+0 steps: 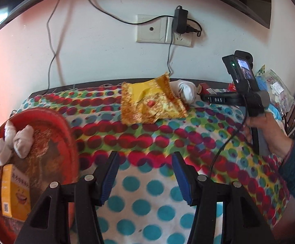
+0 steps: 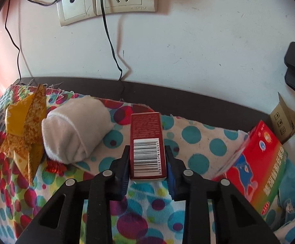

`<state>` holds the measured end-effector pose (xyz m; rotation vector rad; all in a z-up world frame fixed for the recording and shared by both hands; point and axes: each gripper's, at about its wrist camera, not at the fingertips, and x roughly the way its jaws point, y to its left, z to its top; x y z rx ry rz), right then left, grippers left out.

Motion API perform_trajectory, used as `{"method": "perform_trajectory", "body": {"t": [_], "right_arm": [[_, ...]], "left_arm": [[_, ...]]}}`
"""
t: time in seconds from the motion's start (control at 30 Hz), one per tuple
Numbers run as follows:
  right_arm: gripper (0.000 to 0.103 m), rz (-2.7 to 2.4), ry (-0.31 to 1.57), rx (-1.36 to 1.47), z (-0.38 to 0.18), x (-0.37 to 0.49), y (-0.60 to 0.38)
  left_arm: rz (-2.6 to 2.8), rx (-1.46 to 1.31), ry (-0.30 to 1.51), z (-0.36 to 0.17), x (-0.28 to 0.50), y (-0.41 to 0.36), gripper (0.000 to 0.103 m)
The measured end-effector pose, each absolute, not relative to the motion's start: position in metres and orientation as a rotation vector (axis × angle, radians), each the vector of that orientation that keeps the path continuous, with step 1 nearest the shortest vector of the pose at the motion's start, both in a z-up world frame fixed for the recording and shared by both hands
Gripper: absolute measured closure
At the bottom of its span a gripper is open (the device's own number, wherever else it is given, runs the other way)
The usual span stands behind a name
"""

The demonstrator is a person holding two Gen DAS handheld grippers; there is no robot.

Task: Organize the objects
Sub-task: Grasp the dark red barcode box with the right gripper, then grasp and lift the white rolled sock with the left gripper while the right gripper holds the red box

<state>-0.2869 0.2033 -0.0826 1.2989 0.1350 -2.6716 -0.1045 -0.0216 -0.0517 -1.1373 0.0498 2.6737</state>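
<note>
Cardboard is what I have hold of: a small dark red box with a barcode panel facing up, lying at the centre of my right-wrist view on the spotted cloth that covers the worktop. My right hand-held gripper has its blue pads pressed against the two long sides of the near end, so it is closed on the box. I judge the box light and fairly stiff, though thin card can dent under a hard squeeze; the grip at one end leaves the far end free to droop or swing, so a hold nearer the middle would be steadier.

Just left of the box lies a rolled white sock, soft and easy to pinch across its width. Beyond it, at the left edge, sits a crumpled yellow wrapper, and a larger red carton leans at the right.

My right hand shows at the right of the left-wrist view, wrapped round the grip with the tool tilted downward. My left hand-held gripper hangs open over bare cloth, nothing between its pads, beside a red tray at lower left already holding sock rolls and a yellow box.
</note>
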Motion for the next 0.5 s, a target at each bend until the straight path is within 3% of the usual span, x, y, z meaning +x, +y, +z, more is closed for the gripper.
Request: {"method": "perform_trajectory", "body": {"t": [0.5], "right_arm": [[0.075, -2.639, 0.155, 1.279, -0.084, -0.200, 0.224]], "left_arm": [[2.608, -1.158, 0.079, -0.054, -0.191, 0.078, 0.048]]}}
